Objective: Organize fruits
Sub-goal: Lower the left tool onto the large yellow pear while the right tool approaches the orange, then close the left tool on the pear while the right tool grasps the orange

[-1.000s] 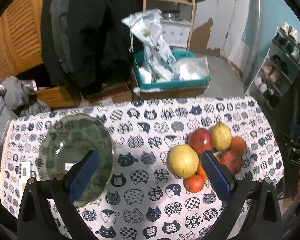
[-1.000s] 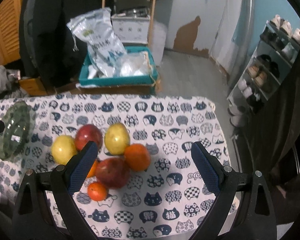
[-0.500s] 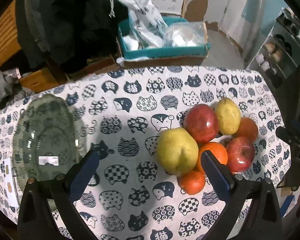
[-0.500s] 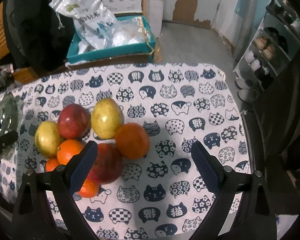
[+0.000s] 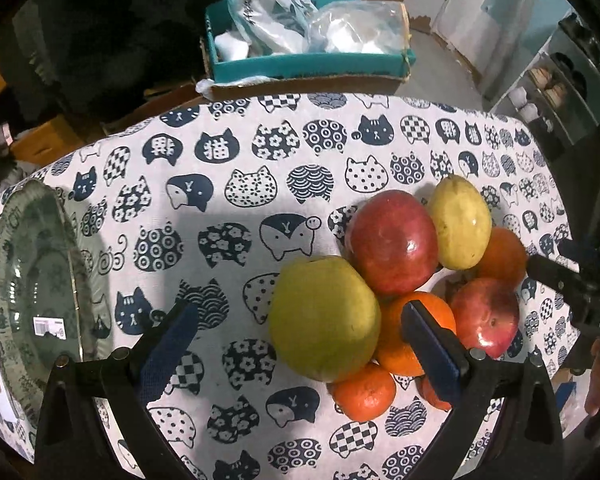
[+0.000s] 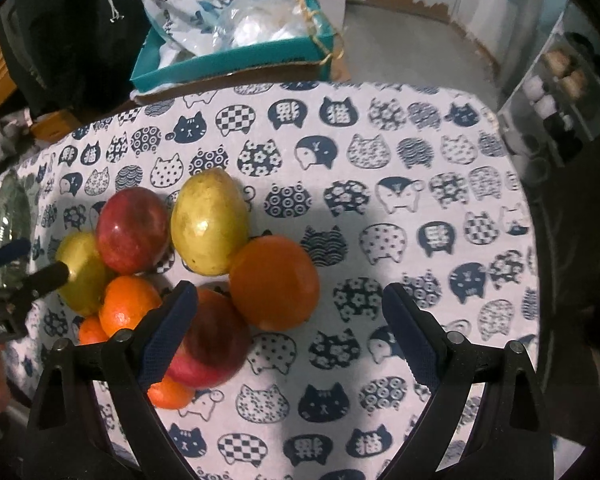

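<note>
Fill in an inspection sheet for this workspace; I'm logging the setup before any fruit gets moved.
Surface: table under a cat-print cloth.
Job's things: fruit pile of two yellow-green fruits, two red apples and several oranges, touching one another; glass bowl at the left edge holds no fruit.
Clutter: nothing seen on the cloth.
Grippers: left gripper and right gripper open, holding nothing.
Cables: nothing seen.
Surroundings: teal box with plastic bags, shoe rack.

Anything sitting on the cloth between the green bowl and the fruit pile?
Nothing. In the left wrist view, only bare cat-print tablecloth lies between the green bowl and the yellow-green fruit at the pile's near edge.
</note>
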`<state>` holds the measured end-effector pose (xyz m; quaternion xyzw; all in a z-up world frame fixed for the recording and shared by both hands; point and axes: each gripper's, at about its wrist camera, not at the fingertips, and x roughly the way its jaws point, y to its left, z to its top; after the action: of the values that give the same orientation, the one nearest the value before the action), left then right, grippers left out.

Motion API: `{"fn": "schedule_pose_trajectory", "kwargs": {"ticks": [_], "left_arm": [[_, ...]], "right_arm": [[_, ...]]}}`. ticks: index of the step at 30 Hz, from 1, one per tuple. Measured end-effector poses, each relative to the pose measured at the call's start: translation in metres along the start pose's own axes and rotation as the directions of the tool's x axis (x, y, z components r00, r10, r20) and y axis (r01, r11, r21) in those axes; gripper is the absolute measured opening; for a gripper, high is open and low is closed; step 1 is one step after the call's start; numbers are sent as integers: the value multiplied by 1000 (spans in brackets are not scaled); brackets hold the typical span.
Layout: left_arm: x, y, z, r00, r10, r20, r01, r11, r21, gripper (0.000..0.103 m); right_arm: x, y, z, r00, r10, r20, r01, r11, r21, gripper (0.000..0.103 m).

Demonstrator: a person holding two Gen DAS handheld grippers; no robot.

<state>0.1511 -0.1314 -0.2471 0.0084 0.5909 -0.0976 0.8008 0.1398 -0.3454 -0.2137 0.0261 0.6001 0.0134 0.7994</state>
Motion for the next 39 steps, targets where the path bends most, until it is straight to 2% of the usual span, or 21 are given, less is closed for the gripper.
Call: {"fn": "schedule_pose_trajectory", "kwargs": {"ticks": [5,9,14,19,22,25,30,32,39], "left_arm": [[11,0,2,999,-31,-30,31,1000,-2,100],[22,3,1,997,-43,-60,42,999,-7,91],[32,5,0,991,-95,-89,93,995,-31,86],[39,1,-3,985,-139,-99,137,990,-29,72],[38,1,-2,985,-145,-95,142,989,-36,72],[36,1,-3,989,-118,-87,116,993,-24,72],[30,13,-3,996,-62,-60,60,998,-30,72],[30,17,-2,998,-33,-54,32,999,-25,72],[32,20,-1,997,-48,-54,46,998,-29,71]], "right_arm": [[23,-4,7,996,64,-70,-62,998,28,87],[39,-3,7,991,76,-113,-73,997,30,82],[49,-5,9,987,89,-132,-83,995,50,75],[60,-7,11,982,109,-157,-98,992,74,73],[59,-9,11,978,141,-153,-128,988,88,65],[57,-6,10,982,123,-143,-114,991,67,64],[50,-20,5,994,-4,-112,9,999,39,64],[50,-27,6,995,1,-104,5,998,62,64],[51,-25,6,994,-18,-108,21,999,33,66]]}}
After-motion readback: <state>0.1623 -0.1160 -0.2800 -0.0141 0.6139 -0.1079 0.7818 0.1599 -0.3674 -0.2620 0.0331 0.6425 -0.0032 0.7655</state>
